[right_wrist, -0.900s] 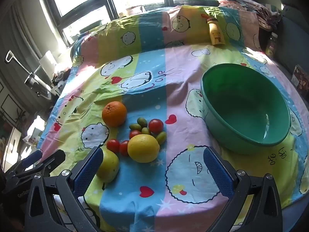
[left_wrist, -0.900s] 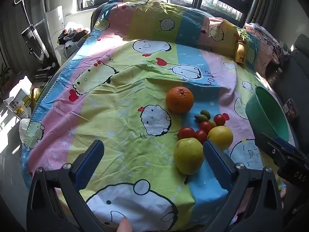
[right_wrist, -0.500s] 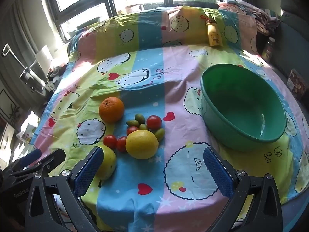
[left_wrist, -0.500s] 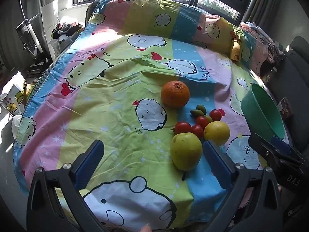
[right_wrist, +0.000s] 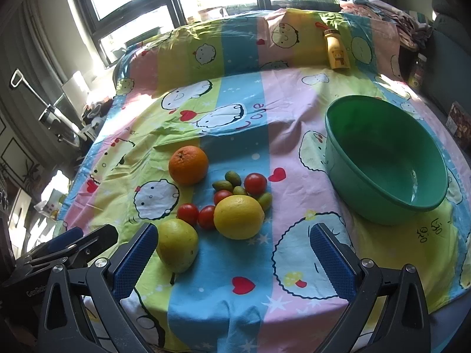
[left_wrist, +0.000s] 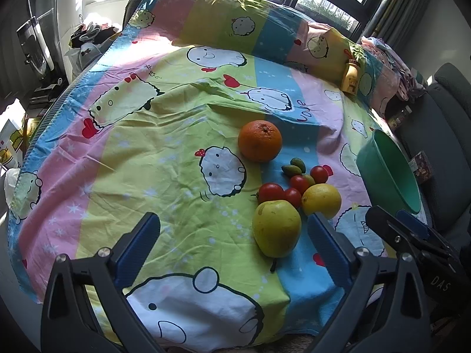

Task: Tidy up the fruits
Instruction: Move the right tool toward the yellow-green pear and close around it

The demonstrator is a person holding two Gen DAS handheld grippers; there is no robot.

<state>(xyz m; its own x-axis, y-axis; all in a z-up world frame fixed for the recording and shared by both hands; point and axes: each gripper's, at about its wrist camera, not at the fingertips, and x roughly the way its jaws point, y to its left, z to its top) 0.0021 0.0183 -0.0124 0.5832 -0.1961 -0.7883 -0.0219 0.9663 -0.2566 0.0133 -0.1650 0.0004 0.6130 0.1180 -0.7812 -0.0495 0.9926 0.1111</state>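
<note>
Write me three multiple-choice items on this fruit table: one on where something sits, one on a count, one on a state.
1. Where does the orange lie relative to the lemon in the right wrist view?
A. Up and to the left
B. Inside the bowl
C. Down and to the right

2. How many red tomatoes are on the cloth?
A. Two
B. Four
C. Seven

3. What is the state of the green bowl?
A. Full of fruit
B. Tipped upside down
C. Upright and holding no fruit

Answers:
1. A, the orange sits farther back and left of the lemon on the cloth.
2. B, four tomatoes show around the lemon and pear.
3. C, its opening faces up and no fruit shows on its inner wall.
</note>
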